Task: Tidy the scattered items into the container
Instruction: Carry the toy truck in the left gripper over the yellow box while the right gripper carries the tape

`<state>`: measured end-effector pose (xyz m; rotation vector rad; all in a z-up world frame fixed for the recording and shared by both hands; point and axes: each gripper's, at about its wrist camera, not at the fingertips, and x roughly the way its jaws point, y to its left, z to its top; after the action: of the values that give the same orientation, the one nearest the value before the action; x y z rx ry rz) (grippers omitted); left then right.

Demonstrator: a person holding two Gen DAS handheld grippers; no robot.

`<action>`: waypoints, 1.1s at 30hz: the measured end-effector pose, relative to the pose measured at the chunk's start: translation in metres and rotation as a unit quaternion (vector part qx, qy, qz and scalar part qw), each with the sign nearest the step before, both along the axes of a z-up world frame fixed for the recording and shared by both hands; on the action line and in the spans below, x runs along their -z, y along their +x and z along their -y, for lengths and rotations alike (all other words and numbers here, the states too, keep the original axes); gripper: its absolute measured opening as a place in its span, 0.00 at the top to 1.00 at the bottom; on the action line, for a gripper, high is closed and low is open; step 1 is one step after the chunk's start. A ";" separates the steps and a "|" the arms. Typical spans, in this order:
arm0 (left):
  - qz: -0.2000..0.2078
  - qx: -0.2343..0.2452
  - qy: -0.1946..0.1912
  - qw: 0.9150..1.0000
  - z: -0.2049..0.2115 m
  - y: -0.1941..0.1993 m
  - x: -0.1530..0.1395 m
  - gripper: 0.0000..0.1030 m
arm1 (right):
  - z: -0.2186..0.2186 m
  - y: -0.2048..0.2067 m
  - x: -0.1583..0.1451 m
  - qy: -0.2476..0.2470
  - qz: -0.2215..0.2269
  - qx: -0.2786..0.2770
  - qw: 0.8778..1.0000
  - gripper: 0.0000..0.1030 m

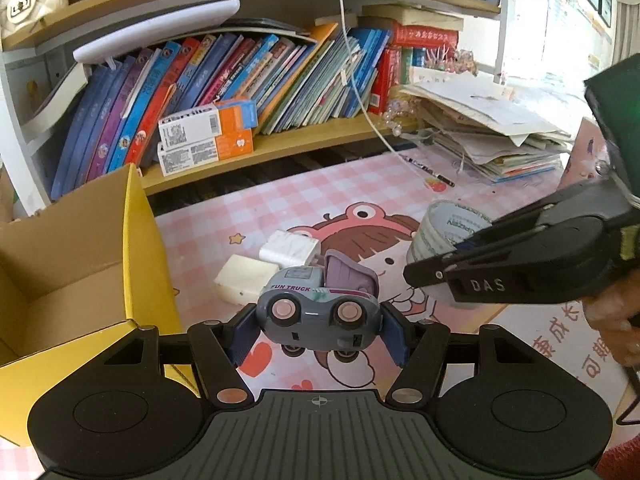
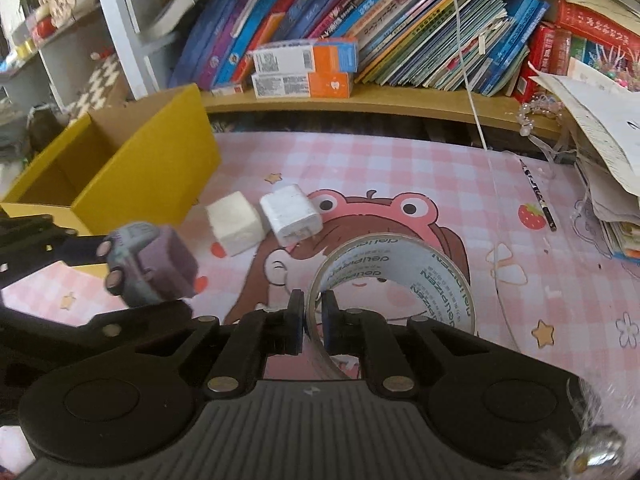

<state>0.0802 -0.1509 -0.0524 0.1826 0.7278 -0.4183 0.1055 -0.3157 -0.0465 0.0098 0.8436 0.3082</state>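
You have 1 toy truck, 1 tape roll, 1 white charger and 1 cream block over the pink mat. You also have 1 yellow box, 2 orange-and-white cartons, 1 pencil and 2 grippers.

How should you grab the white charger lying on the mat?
Grip the charger across its two long flat sides, coming down from above. It lies flat, prongs toward the camera. The foam block sits close on its left, so a finger needs that narrow gap.
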 end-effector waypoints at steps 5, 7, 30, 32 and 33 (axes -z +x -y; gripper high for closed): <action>0.006 0.002 -0.006 1.000 -0.004 -0.009 -0.006 0.38 | -0.003 -0.016 -0.007 0.002 0.006 0.003 1.000 0.92; 0.008 0.002 -0.008 1.000 -0.006 -0.014 -0.009 0.38 | -0.003 -0.022 -0.008 0.004 0.007 0.007 1.000 0.92; 0.044 0.036 -0.030 0.998 -0.046 -0.049 -0.041 0.38 | -0.036 -0.062 -0.031 0.010 0.028 0.033 0.999 0.92; 0.047 0.037 -0.031 0.998 -0.052 -0.052 -0.044 0.38 | -0.041 -0.063 -0.033 0.011 0.030 0.034 0.999 0.92; 0.049 0.038 -0.031 0.998 -0.055 -0.053 -0.046 0.38 | -0.044 -0.064 -0.034 0.011 0.031 0.034 0.999 0.92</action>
<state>0.0270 -0.0963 -0.0063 0.1705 0.6116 -0.4999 0.0411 -0.2715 -0.0122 0.0488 0.7761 0.2528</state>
